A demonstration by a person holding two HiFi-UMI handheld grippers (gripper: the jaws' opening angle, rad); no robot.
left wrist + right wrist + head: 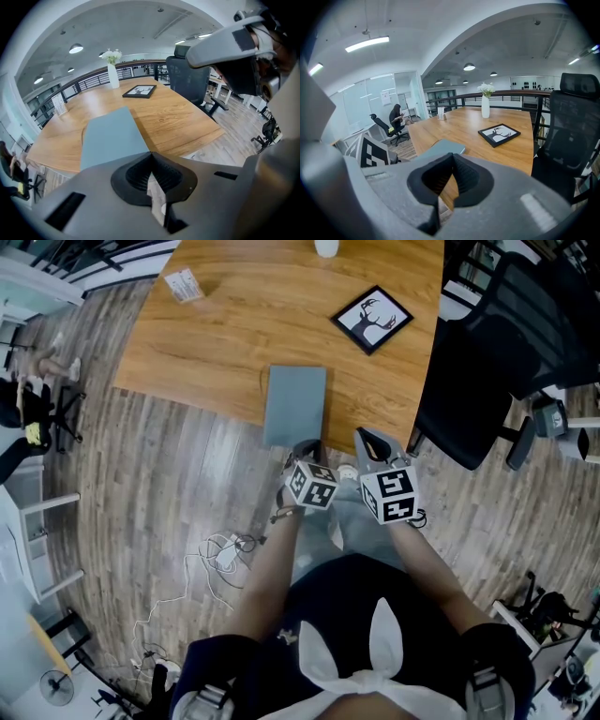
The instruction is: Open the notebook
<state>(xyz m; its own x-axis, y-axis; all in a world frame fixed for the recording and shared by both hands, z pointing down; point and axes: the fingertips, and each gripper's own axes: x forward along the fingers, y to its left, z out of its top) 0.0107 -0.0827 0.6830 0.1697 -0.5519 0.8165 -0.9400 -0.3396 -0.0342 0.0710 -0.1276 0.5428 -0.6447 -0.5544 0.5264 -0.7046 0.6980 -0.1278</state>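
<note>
A closed grey-blue notebook [295, 404] lies flat at the near edge of the wooden table [225, 343], its near end slightly over the edge. My left gripper [307, 450] is shut, with its tip at the notebook's [110, 136] near right corner. Whether the left gripper [151, 154] touches the cover I cannot tell. The right gripper [373, 442] hovers just right of it by the table edge, also shut, with nothing between its jaws. From the right gripper view [452, 155] the notebook [443, 147] shows just beyond the jaws, to the left.
A framed deer picture [371, 319] lies on the table behind the notebook, to the right. A white vase [326, 247] and a small card [184, 285] stand farther back. A black office chair [487, 381] is at the table's right end. Cables [225, 554] lie on the floor.
</note>
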